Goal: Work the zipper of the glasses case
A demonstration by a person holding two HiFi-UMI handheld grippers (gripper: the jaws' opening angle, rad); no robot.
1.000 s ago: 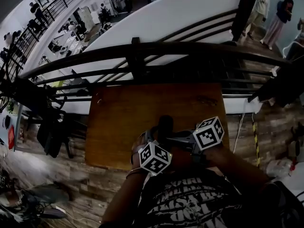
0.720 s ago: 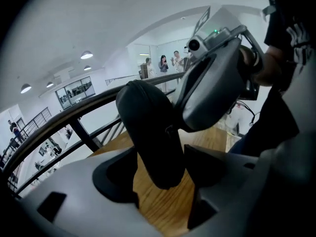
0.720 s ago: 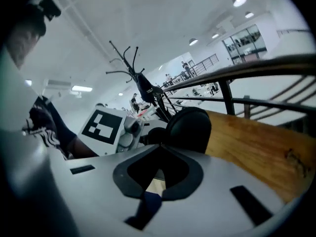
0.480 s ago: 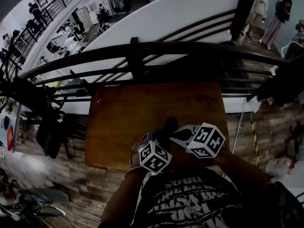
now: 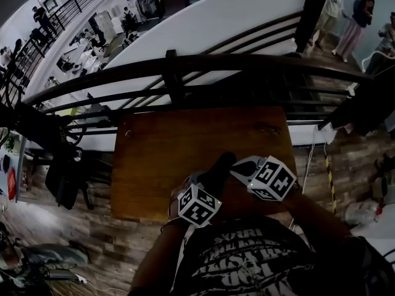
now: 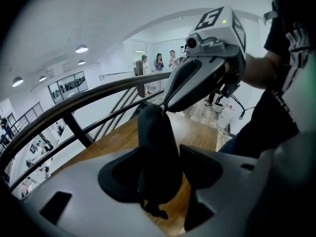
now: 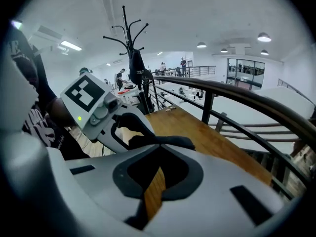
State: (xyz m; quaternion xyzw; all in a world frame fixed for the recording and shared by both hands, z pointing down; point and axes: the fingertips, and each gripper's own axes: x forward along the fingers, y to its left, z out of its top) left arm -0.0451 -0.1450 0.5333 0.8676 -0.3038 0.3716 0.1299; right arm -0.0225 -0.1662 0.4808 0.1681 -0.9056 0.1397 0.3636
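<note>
The black glasses case (image 5: 217,172) stands on end near the front of the wooden table (image 5: 160,153). My left gripper (image 5: 213,177) has it between its jaws, which are closing. In the left gripper view the case (image 6: 155,147) fills the gap and both pads (image 6: 118,174) meet its sides. My right gripper (image 5: 234,164) reaches in from the right, shut, with its tip (image 6: 167,106) at the case's top end, pinching the thin zipper pull there. In the right gripper view the case (image 7: 168,142) lies just past the shut jaws (image 7: 158,154).
A dark metal railing (image 5: 185,73) runs along the table's far edge, with a drop to a lower floor behind it. The table's front edge (image 5: 142,213) is close to the person's body. A coat rack (image 7: 133,58) stands off to the side. People stand at the far right (image 5: 355,23).
The case's top has leaned a little to the right. The right gripper has turned and shifted slightly, staying at the case's top. The left gripper has held its place.
</note>
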